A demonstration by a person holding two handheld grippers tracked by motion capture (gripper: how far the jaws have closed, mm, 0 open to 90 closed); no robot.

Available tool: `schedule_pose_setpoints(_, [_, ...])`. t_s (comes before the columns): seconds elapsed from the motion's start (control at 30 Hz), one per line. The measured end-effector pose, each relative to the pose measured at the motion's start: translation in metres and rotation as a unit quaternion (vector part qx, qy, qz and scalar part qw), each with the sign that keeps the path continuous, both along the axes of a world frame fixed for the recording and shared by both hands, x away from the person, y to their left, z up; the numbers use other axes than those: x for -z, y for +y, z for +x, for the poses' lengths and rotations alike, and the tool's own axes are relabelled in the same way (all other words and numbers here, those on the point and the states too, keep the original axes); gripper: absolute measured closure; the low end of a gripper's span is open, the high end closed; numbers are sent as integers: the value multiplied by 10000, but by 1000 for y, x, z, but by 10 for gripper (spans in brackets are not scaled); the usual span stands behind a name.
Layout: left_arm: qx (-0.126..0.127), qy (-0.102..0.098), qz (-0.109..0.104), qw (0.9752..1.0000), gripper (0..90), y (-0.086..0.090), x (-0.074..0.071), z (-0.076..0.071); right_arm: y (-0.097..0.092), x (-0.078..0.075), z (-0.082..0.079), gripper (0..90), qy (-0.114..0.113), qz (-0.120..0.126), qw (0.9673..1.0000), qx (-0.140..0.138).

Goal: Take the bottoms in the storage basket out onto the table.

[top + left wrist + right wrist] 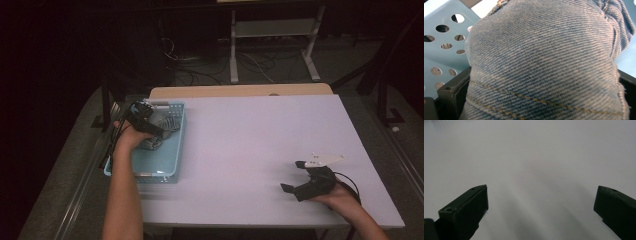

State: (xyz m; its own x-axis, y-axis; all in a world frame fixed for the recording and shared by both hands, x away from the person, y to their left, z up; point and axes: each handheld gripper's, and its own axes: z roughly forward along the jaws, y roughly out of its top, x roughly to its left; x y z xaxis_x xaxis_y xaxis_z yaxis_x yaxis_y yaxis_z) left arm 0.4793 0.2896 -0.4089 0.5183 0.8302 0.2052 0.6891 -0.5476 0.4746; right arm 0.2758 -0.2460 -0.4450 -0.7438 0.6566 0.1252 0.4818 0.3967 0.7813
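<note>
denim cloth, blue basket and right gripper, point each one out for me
denim cloth (544,57), left gripper view, on the middle of the twill bulge.
blue basket (172,159), high view, on the right rim.
right gripper (294,176), high view, midway between the open jaws' tips.

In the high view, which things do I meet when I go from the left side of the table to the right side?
Light blue basket → left gripper, down in the basket on the denim cloth → bare white table → right gripper, jaws apart.
</note>
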Motion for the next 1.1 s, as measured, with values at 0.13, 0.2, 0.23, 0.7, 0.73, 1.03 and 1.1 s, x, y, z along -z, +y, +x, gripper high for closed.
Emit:
schedule_pose_setpoints(0.13, [48,-38,-60,10000,16,2,-1,-2,0,0,0,0,-9,-15,10000,-5])
schedule_pose_setpoints(0.2, [99,-37,-62,9999,45,3,-2,-2,0,0,0,0,-8,-13,10000,-1])
schedule_pose_setpoints(0.23, [97,-31,-74,9999,62,4,-2,-2,0,0,0,0,-6,-13,10000,0])
schedule_pose_setpoints(0.7, [-79,169,-310,9993,357,8,-8,-5,1,1,1,0,-2,-9,10000,3])
schedule_pose_setpoints(0.73, [-75,164,-345,9992,359,8,-9,-5,0,0,1,0,-5,-6,10000,2])
schedule_pose_setpoints(1.03, [-17,131,-615,9980,367,12,-20,-9,-2,-1,1,0,-32,29,10000,9])
schedule_pose_setpoints(1.1, [-5,125,-619,9980,367,14,-23,-11,-2,-1,0,0,-35,30,10000,9])
